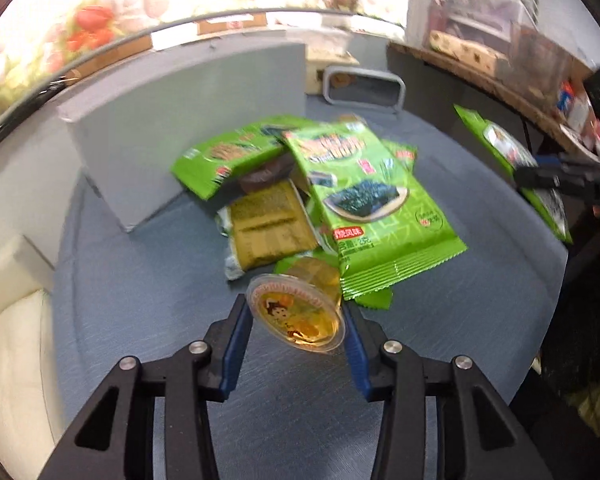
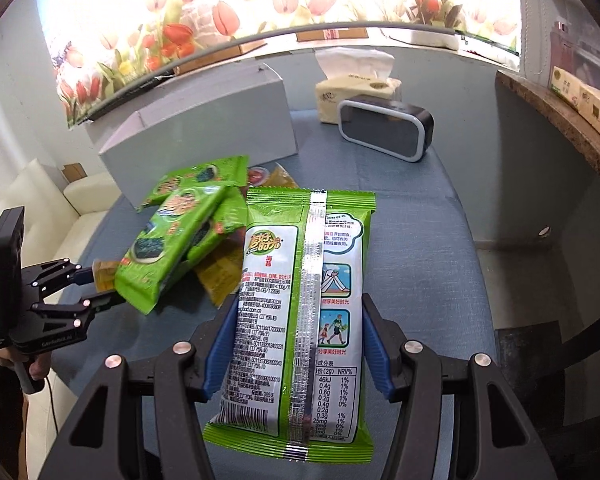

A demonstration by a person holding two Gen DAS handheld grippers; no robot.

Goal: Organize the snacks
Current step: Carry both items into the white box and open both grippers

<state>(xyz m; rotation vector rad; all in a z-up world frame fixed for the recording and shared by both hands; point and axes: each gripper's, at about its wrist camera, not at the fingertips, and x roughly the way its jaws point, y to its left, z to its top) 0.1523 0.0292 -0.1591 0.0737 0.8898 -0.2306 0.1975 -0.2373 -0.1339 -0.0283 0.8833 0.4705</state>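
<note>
My left gripper [image 1: 296,316] is shut on a yellow jelly cup [image 1: 300,316] at the near edge of a snack pile [image 1: 320,192] of green seaweed packets and a yellow-brown packet [image 1: 268,228] on the blue table. My right gripper [image 2: 300,320] is shut on a green seaweed packet [image 2: 304,320], back side up, held above the table. That held packet [image 1: 512,160] and the right gripper [image 1: 540,178] show at the right of the left wrist view. The left gripper [image 2: 96,288] shows at the left of the right wrist view, beside the pile [image 2: 180,232].
A grey box [image 2: 204,128] stands behind the pile. A tissue box [image 2: 352,88] and a black speaker [image 2: 384,128] stand at the back of the table. A wooden shelf [image 2: 560,120] with boxes is at the right. A white sofa [image 1: 12,340] lies at the left.
</note>
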